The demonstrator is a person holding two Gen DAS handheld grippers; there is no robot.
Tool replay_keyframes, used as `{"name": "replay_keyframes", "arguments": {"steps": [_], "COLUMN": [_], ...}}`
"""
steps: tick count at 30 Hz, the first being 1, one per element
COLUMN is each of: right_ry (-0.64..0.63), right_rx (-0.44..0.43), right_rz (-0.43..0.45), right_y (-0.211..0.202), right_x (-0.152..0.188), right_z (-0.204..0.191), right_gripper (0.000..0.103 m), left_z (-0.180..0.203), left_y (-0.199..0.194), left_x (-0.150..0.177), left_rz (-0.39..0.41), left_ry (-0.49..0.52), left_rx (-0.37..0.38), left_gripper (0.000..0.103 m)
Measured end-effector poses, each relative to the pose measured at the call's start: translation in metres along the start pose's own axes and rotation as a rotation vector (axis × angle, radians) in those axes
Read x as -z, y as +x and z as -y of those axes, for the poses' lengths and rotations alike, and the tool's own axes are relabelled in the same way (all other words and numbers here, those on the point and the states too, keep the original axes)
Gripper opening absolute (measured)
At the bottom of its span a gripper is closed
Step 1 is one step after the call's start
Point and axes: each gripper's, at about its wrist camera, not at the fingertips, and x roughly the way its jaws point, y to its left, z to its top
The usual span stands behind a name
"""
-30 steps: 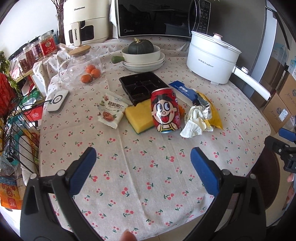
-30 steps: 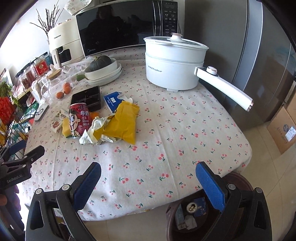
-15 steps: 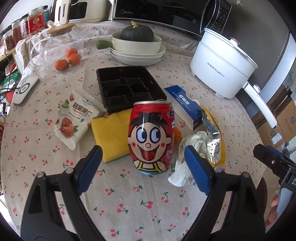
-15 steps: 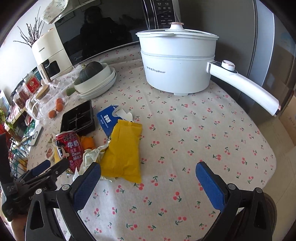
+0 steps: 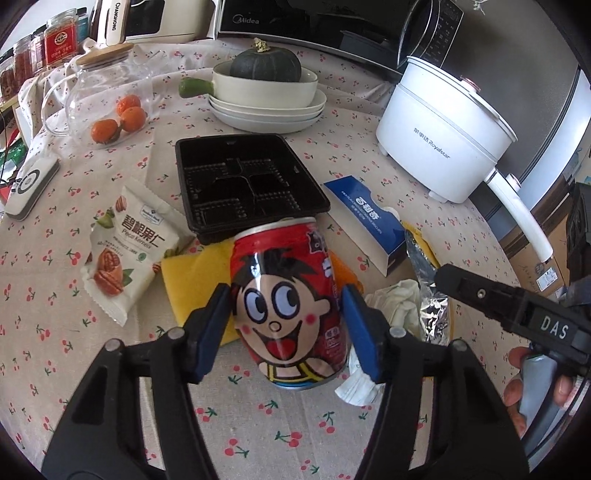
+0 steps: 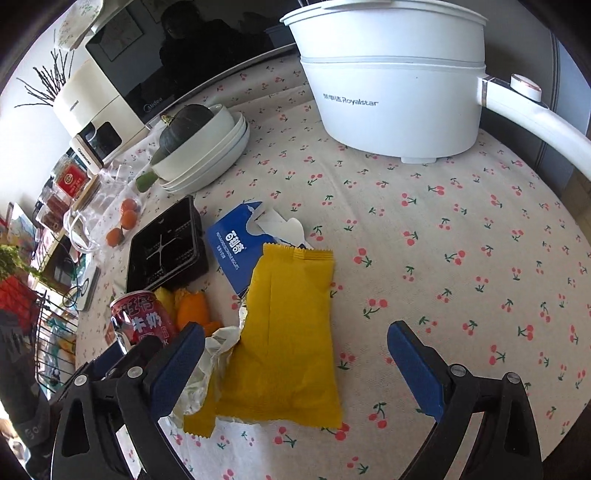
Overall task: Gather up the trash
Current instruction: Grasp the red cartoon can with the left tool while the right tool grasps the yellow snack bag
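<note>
A red cartoon-face drink can [image 5: 286, 306] stands upright on the cherry-print tablecloth. My left gripper [image 5: 286, 328] is shut on the can, one blue pad on each side. The can also shows in the right wrist view [image 6: 142, 321]. My right gripper [image 6: 295, 363] is open over a yellow snack wrapper [image 6: 284, 339] without touching it. Crumpled white paper and foil [image 5: 410, 310] lie right of the can. A nut snack packet [image 5: 127, 245], a black plastic tray [image 5: 243, 184] and a blue box [image 5: 365, 218] lie nearby.
A yellow sponge [image 5: 192, 277] sits behind the can. A white electric pot [image 6: 391, 81] with a long handle stands at the back right. Stacked bowls with a dark squash [image 5: 264, 83], a glass jar of oranges [image 5: 110, 96] and a microwave [image 5: 314, 22] stand at the back.
My left gripper moved forward to the can and closed on it. My right gripper moved forward and down over the yellow wrapper and stayed open.
</note>
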Motion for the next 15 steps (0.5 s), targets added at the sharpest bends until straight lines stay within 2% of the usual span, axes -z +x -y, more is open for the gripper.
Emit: {"name": "replay_keyframes", "arguments": {"steps": [1, 2, 3, 6, 9, 15], "right_ry": [0.001, 0.001, 0.0, -0.003, 0.008, 0.004], "right_rx": [-0.001, -0.002, -0.002, 0.008, 0.014, 0.057], "right_rz": [-0.011, -0.023, -0.04, -0.071, -0.077, -0.061], "right_y": [0.004, 0.008, 0.011, 0.015, 0.008, -0.02], "right_x": [0.001, 0.003, 0.004, 0.009, 0.01, 0.015], "right_z": [0.0, 0.0, 0.0, 0.004, 0.013, 0.029], "right_gripper": [0.092, 0.083, 0.069, 0.053, 0.049, 0.048], "left_z": [-0.001, -0.002, -0.003, -0.003, -0.001, 0.003], "left_y": [0.0, 0.0, 0.0, 0.002, 0.003, 0.003], "left_x": [0.0, 0.0, 0.0, 0.0, 0.0, 0.002], "left_rz": [-0.002, -0.003, -0.003, -0.012, -0.019, -0.024], "left_ry": [-0.002, -0.005, -0.009, -0.007, -0.002, 0.025], "left_rx": [0.0, 0.002, 0.006, 0.006, 0.001, -0.011], "left_gripper": [0.062, 0.062, 0.062, 0.062, 0.062, 0.062]}}
